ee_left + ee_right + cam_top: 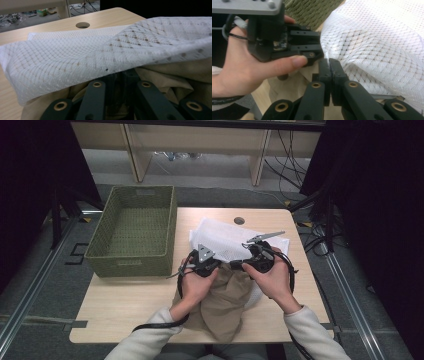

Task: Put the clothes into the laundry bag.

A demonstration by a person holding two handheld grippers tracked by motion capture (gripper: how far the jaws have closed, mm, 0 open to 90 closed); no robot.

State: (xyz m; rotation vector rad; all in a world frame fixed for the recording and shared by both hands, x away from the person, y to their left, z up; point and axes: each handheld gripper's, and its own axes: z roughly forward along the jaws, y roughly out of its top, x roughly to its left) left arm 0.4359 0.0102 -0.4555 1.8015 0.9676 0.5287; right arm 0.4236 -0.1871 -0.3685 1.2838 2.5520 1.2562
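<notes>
Grippers meet over the white mesh laundry bag [225,240], right of the green woven basket [135,232]. Right gripper [329,65] pinches the bag's edge. Left gripper [212,265] is nearly closed under the mesh, its grip hidden.

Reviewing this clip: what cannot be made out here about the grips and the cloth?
- Left gripper tips: left gripper view, covered by the white mesh bag.
- Tan cloth shape: high view, hands and mesh overlap it.
- Right gripper: jaws shut at the mesh edge; whether they pinch it is unclear.
</notes>
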